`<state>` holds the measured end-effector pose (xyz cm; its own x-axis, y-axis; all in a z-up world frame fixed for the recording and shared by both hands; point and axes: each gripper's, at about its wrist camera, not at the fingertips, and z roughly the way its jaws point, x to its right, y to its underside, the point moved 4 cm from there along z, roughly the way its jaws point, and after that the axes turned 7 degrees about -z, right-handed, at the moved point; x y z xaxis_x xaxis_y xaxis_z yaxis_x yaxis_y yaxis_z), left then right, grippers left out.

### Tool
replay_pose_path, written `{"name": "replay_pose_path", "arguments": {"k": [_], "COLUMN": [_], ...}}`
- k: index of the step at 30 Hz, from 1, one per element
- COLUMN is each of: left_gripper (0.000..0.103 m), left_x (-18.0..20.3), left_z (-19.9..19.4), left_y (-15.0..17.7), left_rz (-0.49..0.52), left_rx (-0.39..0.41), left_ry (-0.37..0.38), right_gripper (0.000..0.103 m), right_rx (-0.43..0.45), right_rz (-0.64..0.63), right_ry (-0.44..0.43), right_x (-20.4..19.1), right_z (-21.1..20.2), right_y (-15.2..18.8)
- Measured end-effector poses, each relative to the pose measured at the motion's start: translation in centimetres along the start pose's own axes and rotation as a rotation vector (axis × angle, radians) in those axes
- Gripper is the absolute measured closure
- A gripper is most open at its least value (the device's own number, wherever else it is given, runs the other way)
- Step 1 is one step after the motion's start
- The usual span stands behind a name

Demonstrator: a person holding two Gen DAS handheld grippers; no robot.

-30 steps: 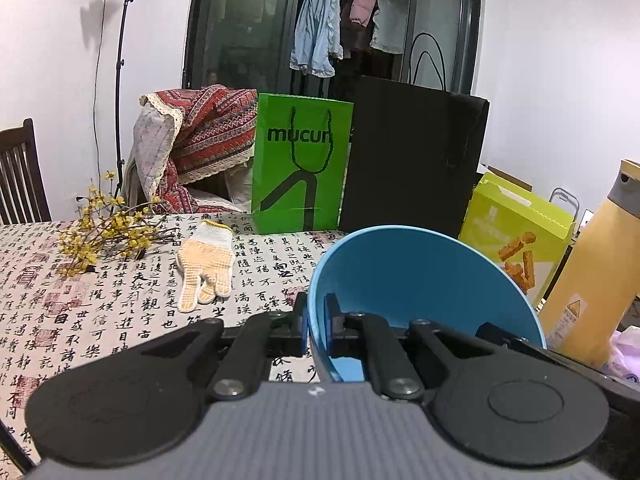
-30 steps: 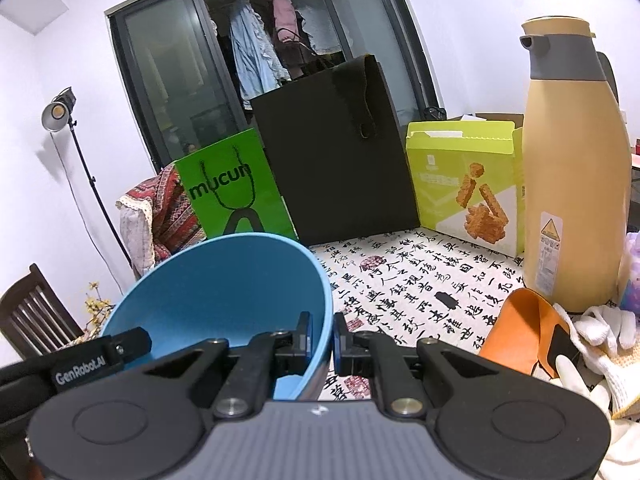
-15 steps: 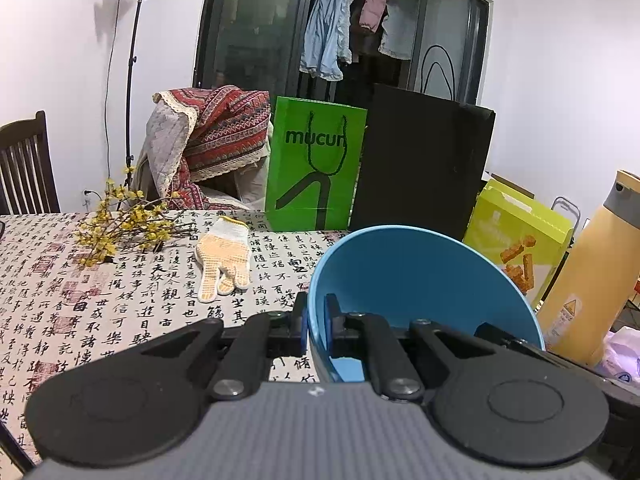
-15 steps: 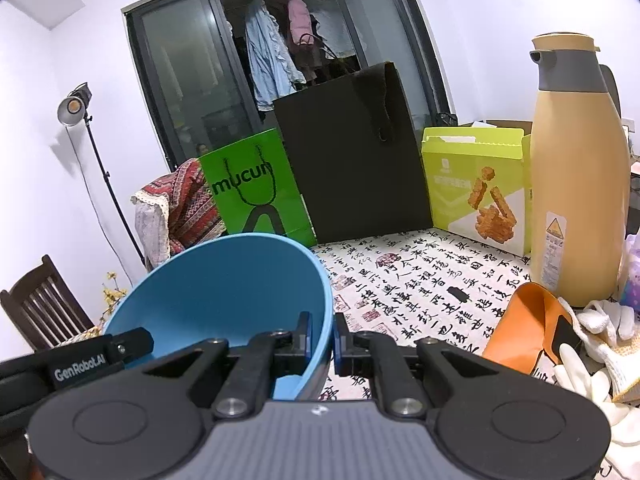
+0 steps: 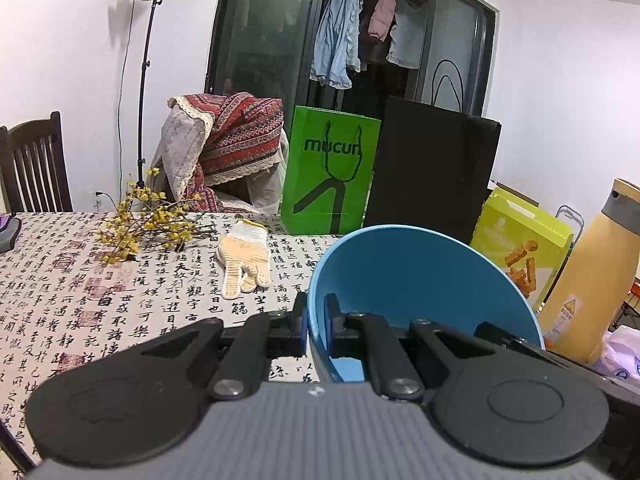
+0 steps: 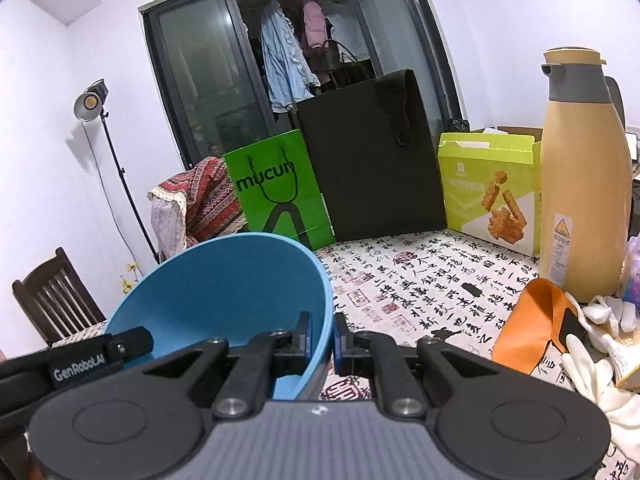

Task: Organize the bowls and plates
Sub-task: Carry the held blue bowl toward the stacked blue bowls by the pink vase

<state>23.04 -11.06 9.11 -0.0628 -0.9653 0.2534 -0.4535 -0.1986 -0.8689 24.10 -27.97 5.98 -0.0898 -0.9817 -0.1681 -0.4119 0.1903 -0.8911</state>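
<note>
A blue bowl [image 5: 420, 280] hangs above the table, carried between both grippers. My left gripper [image 5: 315, 312] is shut on the bowl's left rim, one pad inside and one outside. In the right wrist view the same blue bowl [image 6: 224, 292] fills the lower left, and my right gripper [image 6: 321, 334] is shut on its right rim. The other gripper's black arm [image 6: 80, 360] shows at the bowl's far side. No plates are in view.
The table [image 5: 80, 300] has a calligraphy-print cloth. On it lie a yellow-dotted glove [image 5: 244, 260] and yellow flower sprigs [image 5: 148, 224]. A green bag [image 5: 330, 172], black bag [image 5: 432, 168], lime snack box [image 6: 488, 192], tan flask [image 6: 584, 184], orange item [image 6: 532, 324] and white gloves [image 6: 600, 360] stand around.
Both grippers have carried the bowl sideways; the glove, flowers and bags have shifted right in both views. The grip on the bowl's rim is unchanged.
</note>
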Motion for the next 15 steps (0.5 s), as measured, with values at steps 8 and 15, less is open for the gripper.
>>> {"name": "replay_pose_path", "arguments": {"k": [8,15], "left_gripper": [0.095,0.095], "left_x": [-1.2,-2.3], "left_z": [-1.2,-2.1], "left_y": [0.3,0.5], "left_rz": [-0.014,-0.025], "left_rx": [0.008,0.011], "left_ry": [-0.011,-0.018], "right_gripper": [0.093,0.093], "right_rx": [0.003,0.004], "right_rz": [-0.013,-0.023], "right_ry": [-0.013,-0.027], "right_x": [-1.3,-2.3], "right_z": [-1.0,-1.5], "right_y": [0.6,1.0]}}
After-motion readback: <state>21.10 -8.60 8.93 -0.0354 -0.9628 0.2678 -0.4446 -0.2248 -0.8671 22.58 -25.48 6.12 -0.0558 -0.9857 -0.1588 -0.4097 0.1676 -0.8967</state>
